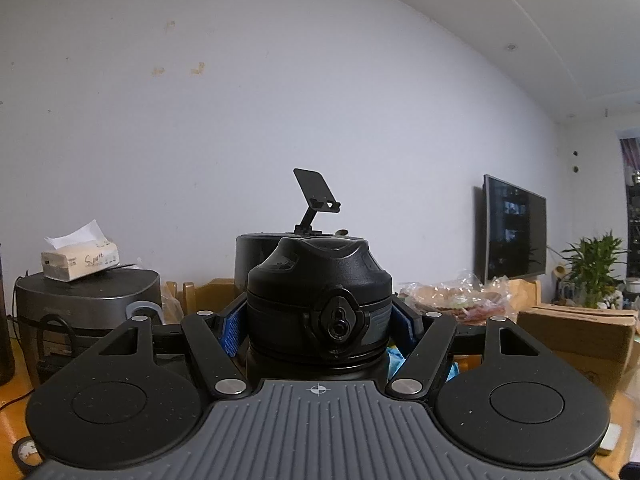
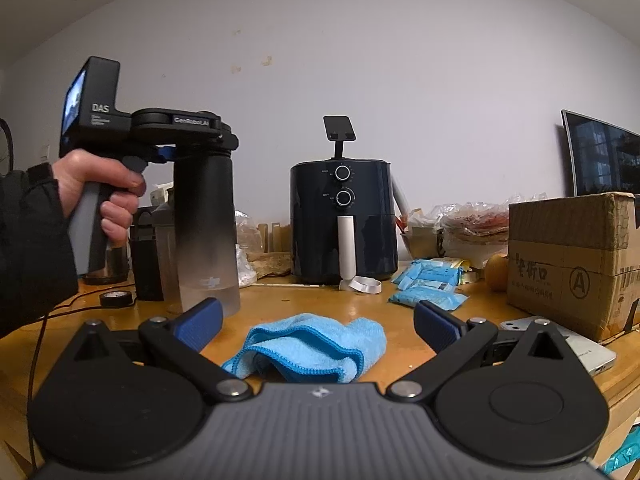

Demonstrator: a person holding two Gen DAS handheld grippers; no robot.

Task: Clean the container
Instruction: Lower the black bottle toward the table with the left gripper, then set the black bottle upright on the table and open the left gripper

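Note:
A tall bottle [image 2: 206, 220], black at the top and fading to clear at the bottom, hangs upright just above the wooden table [image 2: 280, 304]. My left gripper [image 2: 200, 151], held by a person's hand [image 2: 104, 192], is shut on its neck below the black cap [image 1: 320, 280]. In the left wrist view the blue pads [image 1: 231, 326] press on both sides of the bottle [image 1: 316, 356]. My right gripper [image 2: 318, 320] stands open and low over the table. A crumpled light blue cloth [image 2: 308, 344] lies between its fingers, untouched. The bottle is to the left of the cloth.
A dark air fryer [image 2: 344, 216] stands behind the cloth. A cardboard box [image 2: 572, 260] and a phone [image 2: 580, 344] are on the right, blue packets [image 2: 428, 284] beside them. A tape roll [image 2: 116, 299] and cables lie at the left. A cooker [image 1: 88, 304] carries a tissue box [image 1: 80, 260].

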